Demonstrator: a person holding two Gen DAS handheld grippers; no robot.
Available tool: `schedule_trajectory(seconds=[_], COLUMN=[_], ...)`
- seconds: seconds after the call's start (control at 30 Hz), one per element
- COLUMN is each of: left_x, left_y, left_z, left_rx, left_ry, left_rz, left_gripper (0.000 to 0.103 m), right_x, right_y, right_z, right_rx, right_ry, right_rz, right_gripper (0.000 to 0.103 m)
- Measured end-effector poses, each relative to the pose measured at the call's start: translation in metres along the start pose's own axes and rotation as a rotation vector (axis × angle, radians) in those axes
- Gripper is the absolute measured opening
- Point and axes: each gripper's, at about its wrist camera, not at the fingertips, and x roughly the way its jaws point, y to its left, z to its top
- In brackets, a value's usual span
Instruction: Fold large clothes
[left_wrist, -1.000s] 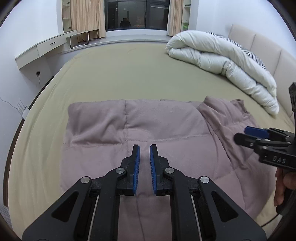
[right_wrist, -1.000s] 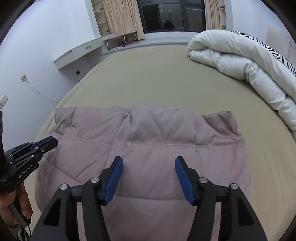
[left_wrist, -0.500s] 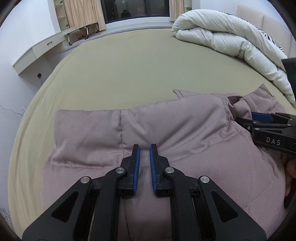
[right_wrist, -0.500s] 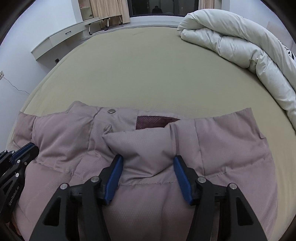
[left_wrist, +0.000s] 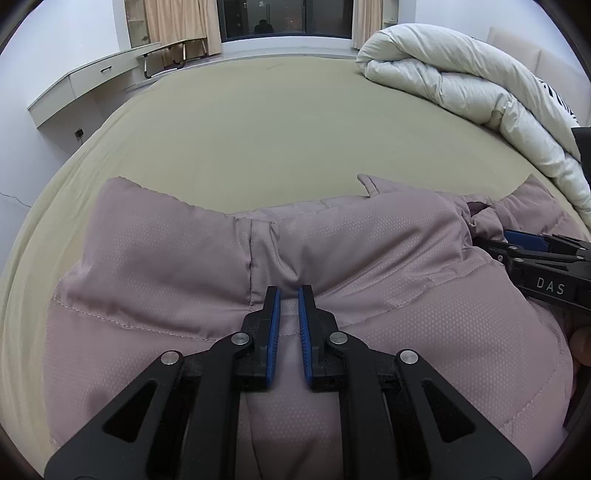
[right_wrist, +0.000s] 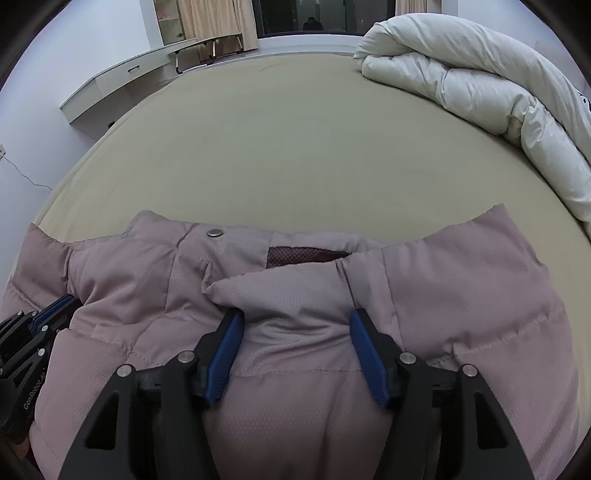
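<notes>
A mauve padded jacket (left_wrist: 166, 266) lies on the olive bed sheet (left_wrist: 258, 140), bunched up at its near edge. My left gripper (left_wrist: 289, 295) is nearly shut with a ridge of jacket fabric pinched between its blue pads. My right gripper (right_wrist: 295, 321) is open, its jaws set wide around a raised fold of the jacket (right_wrist: 461, 288) near the collar. A snap button (right_wrist: 215, 232) and dark red lining (right_wrist: 303, 255) show there. The right gripper also shows at the right edge of the left wrist view (left_wrist: 513, 242), and the left gripper at the left edge of the right wrist view (right_wrist: 62, 303).
A rolled white duvet (left_wrist: 461, 85) lies along the bed's right side, also in the right wrist view (right_wrist: 480, 81). A white wall desk (left_wrist: 85, 85) stands at the far left. A dark window (left_wrist: 284, 18) is at the back.
Both grippers have come down and forward onto the jacket. The jacket's near part has bunched up toward the far side, and the collar lining and snap have come into view.
</notes>
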Motion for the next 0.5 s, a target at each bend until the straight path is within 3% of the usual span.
schedule_trajectory(seconds=[0.33,0.43,0.5], left_x=[-0.004,-0.016,-0.035], left_y=[0.010,0.014,0.015], left_z=[-0.009,-0.007,-0.010], left_rx=[-0.009,-0.019,-0.014], left_ry=[0.004,0.015,0.021], left_rz=[-0.006,-0.021,0.007], left_gripper=[0.010,0.010,0.010], right_x=[0.005,0.000,-0.009], right_y=[-0.003,-0.001,-0.002], right_z=[0.001,-0.002,-0.003], right_rx=[0.012,0.013,0.018], right_ry=[-0.023,-0.043,-0.054], right_rz=[0.006,0.002,0.014], right_gripper=[0.065,0.065,0.065])
